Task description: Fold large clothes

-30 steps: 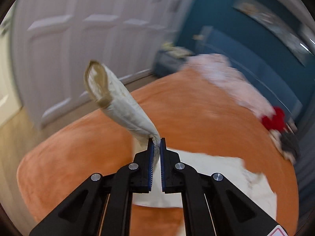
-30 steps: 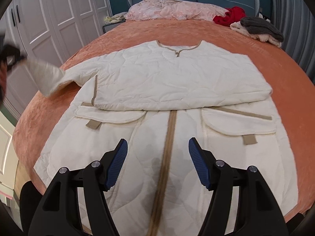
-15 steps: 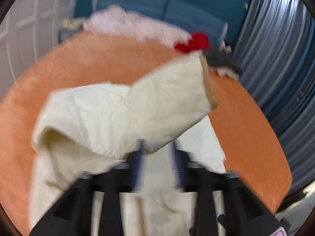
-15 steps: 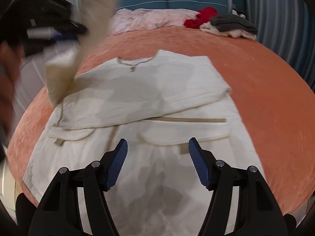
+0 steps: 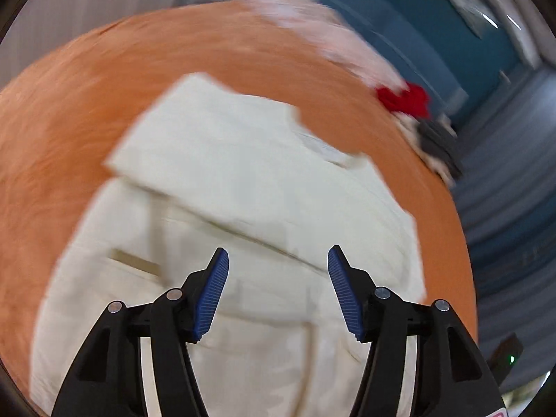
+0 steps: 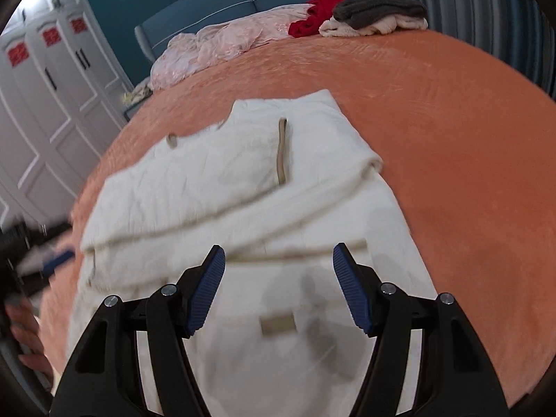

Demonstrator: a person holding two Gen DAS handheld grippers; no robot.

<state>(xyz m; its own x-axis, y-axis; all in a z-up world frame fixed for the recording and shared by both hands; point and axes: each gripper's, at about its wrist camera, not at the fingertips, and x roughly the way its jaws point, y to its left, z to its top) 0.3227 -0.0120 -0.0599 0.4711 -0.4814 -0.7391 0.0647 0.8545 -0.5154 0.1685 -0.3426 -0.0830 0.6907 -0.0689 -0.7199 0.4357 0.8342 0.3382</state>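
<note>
A large cream quilted coat (image 6: 222, 180) with tan trim lies flat on the orange bed (image 6: 469, 173). Both sleeves are folded in across its chest; a tan cuff (image 6: 281, 149) lies near the middle. In the left wrist view the coat (image 5: 243, 187) is blurred. My left gripper (image 5: 278, 292) is open and empty above the coat's lower part. My right gripper (image 6: 278, 288) is open and empty above a pocket with a tan tab (image 6: 278, 325). The left gripper (image 6: 52, 260) shows blurred at the right wrist view's left edge.
At the head of the bed lie a pink garment (image 6: 222, 45), a red garment (image 6: 319, 10) and a grey and white pile (image 6: 378, 14). White wardrobe doors (image 6: 45, 97) stand on the left. Grey curtains (image 6: 486, 10) hang on the right.
My left gripper swung the sleeve across the coat, opened and let it go. The sleeve now lies folded on the chest. Both views have shifted.
</note>
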